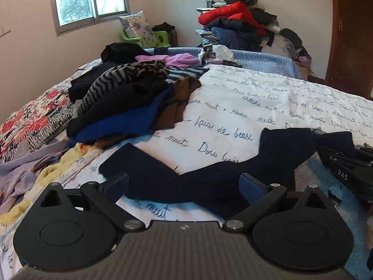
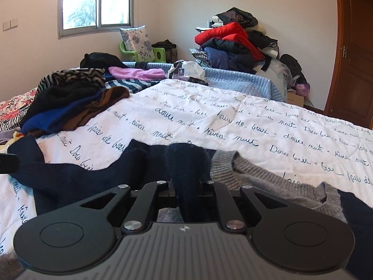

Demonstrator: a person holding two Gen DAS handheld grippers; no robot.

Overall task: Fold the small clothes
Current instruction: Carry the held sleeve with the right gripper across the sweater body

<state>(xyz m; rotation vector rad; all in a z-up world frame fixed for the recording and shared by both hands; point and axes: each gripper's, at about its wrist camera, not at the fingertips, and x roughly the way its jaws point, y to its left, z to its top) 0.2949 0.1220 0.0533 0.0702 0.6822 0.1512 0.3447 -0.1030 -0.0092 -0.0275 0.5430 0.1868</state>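
Where the right gripper [image 2: 185, 186] points, its black fingers are drawn close together, pinching a bunched fold of a dark navy garment [image 2: 77, 175] that rises between them as a soft, fuzzy hump. From that pinch the knit cloth runs off to the left of the fingers, lying flat on a white quilt [image 2: 233, 121] printed with looping blue script. Just right of the fingers lies a grey sweater [image 2: 256, 172] with a ribbed edge, a piece the left wrist view barely shows.

Seen from the left wrist, the left gripper [image 1: 184, 184] has its fingers spread wide, their blue textured pads [image 1: 121, 182] on either side of the navy garment [image 1: 209, 177] without pressing it. The cloth stretches across between them, and its far end reaches the other gripper's black body at the right edge. Beyond and left of the fingers sits a heap of clothes [image 1: 126, 102]: zigzag-striped, black, bright blue and brown. Farther off, a red puffy jacket [image 1: 230, 14] tops a tall stack against the wall.
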